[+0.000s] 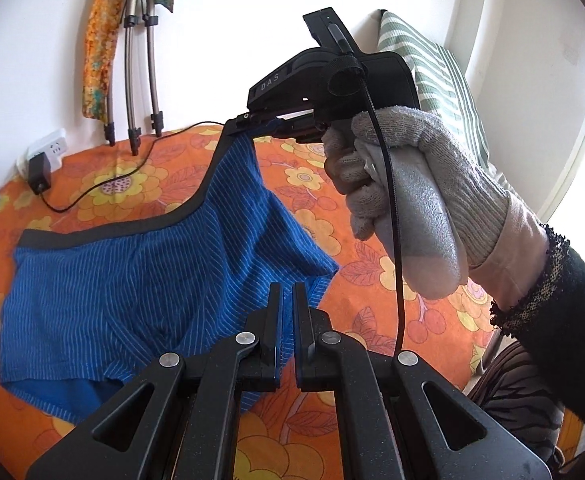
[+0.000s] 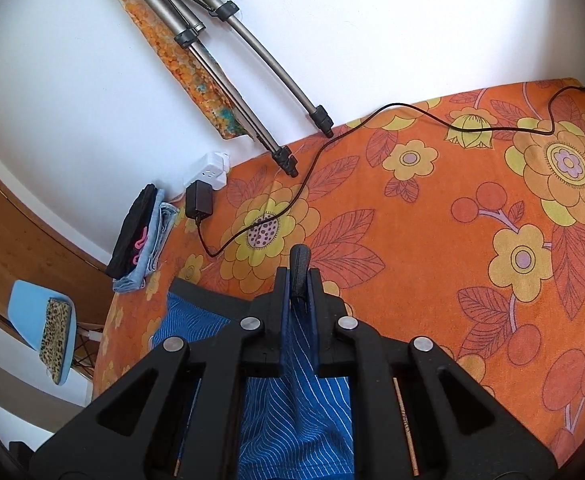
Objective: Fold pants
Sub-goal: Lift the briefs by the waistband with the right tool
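Note:
The pants are blue pinstriped shorts [image 1: 112, 280] with a dark waistband, lying on the orange flowered bedspread [image 1: 372, 280]. My left gripper [image 1: 287, 292] is shut on the right leg hem of the shorts and holds it a little above the bed. My right gripper [image 1: 252, 122], held by a gloved hand [image 1: 412, 184], is shut on the right end of the waistband and lifts it. In the right wrist view my right gripper [image 2: 299, 276] clamps the dark waistband [image 2: 300, 264], with blue fabric [image 2: 292, 420] hanging below.
A black charger [image 2: 198, 200] and its cable [image 2: 412, 110] lie on the bed by a white power strip [image 2: 210, 170]. Tripod legs [image 2: 252, 40] lean on the wall. Folded clothes [image 2: 140, 236] sit at the bed's corner. A striped pillow [image 1: 432, 72] stands behind the hand.

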### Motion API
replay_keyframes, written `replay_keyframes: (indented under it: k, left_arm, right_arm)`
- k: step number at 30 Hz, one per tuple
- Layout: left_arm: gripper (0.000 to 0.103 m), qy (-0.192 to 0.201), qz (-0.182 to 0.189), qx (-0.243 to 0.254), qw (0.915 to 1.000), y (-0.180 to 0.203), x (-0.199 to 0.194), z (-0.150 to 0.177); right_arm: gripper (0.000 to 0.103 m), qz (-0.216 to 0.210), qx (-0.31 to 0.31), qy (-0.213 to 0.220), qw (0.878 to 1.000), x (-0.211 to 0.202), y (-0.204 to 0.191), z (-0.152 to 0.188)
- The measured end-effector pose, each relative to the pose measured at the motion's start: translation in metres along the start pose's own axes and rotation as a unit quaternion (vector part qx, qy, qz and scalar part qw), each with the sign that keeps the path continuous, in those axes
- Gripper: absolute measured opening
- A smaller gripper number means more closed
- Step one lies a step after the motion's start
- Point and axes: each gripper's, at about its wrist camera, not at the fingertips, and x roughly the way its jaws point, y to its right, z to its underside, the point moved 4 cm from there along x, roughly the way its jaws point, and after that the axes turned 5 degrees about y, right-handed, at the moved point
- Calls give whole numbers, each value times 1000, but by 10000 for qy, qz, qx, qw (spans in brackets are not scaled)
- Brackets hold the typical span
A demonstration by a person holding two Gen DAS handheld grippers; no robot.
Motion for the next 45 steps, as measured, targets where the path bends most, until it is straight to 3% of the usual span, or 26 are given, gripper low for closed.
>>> replay_keyframes:
  k: [4, 6, 8, 12, 16, 24, 30, 39, 40, 41, 43, 45]
  left_arm:
    - [3, -76, 37, 239, 9997, 14, 24, -2]
    - [10, -126, 15, 267, 9996, 17, 36, -4]
    - [28, -278, 56, 278, 9992, 22, 51, -3]
    - [33, -455, -34, 433, 9980, 28, 76, -2]
    - [47, -630, -43, 579, 9963, 36, 97, 0]
    - [47, -728, -250, 927, 9927, 45, 121, -1]
    - [47, -945, -187, 1051, 9898, 44, 129, 0]
    - [47, -904, -625, 1543, 9819, 56, 146, 7]
    - [43, -906, -590, 1520, 9824, 56, 146, 6]
    - [28, -919, -552, 1462, 9834, 56, 146, 5]
    - [11, -889, -592, 1430, 9839, 53, 147, 4]
    - [7, -838, -574, 1460, 9841, 52, 146, 4]
  right_arm:
    - [9, -58, 116, -150, 9998, 2, 17, 1]
    - [9, -55, 142, -233, 9996, 6, 25, 1]
    - [9, -87, 191, -313, 9993, 11, 32, 0]
    - [9, -316, 315, -460, 9979, 18, 43, -6]
    - [9, -373, 330, -551, 9972, 24, 52, -9]
    - [9, -408, 504, -758, 9950, 30, 75, -8]
    - [9, -339, 166, -978, 9945, 30, 81, -3]
    - [9, -298, 163, -987, 9945, 32, 82, -4]
    - [9, -295, 175, -976, 9946, 32, 82, -4]
    - [9, -299, 189, -966, 9947, 32, 82, -4]
    - [9, -291, 218, -951, 9948, 32, 82, -4]
    - [9, -266, 241, -943, 9949, 32, 82, -4]
